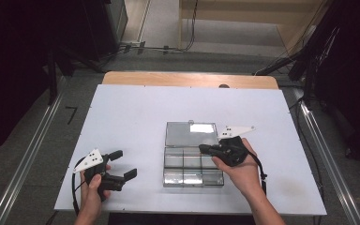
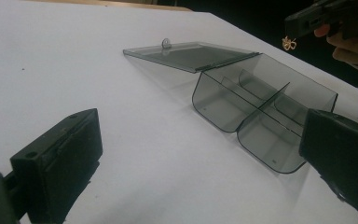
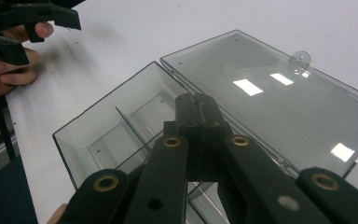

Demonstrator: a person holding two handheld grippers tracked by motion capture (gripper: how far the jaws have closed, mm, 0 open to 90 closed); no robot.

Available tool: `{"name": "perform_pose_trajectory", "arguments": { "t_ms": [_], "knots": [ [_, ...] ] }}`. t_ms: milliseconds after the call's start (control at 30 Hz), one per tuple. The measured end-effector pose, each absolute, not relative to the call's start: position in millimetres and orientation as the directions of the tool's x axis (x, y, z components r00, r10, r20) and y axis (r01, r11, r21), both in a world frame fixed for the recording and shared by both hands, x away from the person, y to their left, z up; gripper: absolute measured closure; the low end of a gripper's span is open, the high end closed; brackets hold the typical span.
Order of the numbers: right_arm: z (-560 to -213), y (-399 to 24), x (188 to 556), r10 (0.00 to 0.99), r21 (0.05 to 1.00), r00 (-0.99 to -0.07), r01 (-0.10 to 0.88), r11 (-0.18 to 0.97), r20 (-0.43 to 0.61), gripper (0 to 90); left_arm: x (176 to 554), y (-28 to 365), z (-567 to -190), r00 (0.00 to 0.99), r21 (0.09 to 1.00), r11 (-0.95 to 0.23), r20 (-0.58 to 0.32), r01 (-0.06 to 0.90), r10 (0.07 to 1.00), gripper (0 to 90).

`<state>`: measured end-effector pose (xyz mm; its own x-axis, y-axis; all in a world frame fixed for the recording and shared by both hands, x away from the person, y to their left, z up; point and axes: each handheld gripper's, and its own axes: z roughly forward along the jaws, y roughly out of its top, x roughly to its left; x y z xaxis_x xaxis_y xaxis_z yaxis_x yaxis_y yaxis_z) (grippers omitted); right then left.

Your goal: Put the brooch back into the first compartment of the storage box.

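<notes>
Smoked-plastic box (image 1: 193, 165), lid (image 1: 191, 133) flat open, mid-worktop (image 1: 131, 112); right gripper (image 1: 205, 149) over its compartments, clamped on a small gold trinket (image 2: 287, 43), apparently at the placing step, next lowering into a compartment and opening; left gripper (image 1: 123, 164) apart, idle beside.

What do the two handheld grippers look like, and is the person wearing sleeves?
Both the left gripper and the right gripper are black with blocky two-piece jaws. Each carries a pale three-cornered plate with dark dots on top and trails a black cable. The right gripper's linkage has brass-coloured pivot rings. The forearms are bare, with no sleeves in view.
</notes>
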<state>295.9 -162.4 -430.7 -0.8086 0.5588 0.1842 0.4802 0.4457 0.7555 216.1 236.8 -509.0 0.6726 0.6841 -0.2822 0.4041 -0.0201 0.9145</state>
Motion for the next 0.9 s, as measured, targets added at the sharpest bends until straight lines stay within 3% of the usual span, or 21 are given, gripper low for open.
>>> {"name": "perform_pose_trajectory", "arguments": {
  "t_ms": [900],
  "knots": [
    [-445, -122, 293, 0.498, 0.748, -0.841, 0.467, 0.472, 0.211, 88.5, 216, 235, -509, 0.676, 0.914, -0.039, -0.270, 0.404, 0.686, 0.0]
  ]
}}
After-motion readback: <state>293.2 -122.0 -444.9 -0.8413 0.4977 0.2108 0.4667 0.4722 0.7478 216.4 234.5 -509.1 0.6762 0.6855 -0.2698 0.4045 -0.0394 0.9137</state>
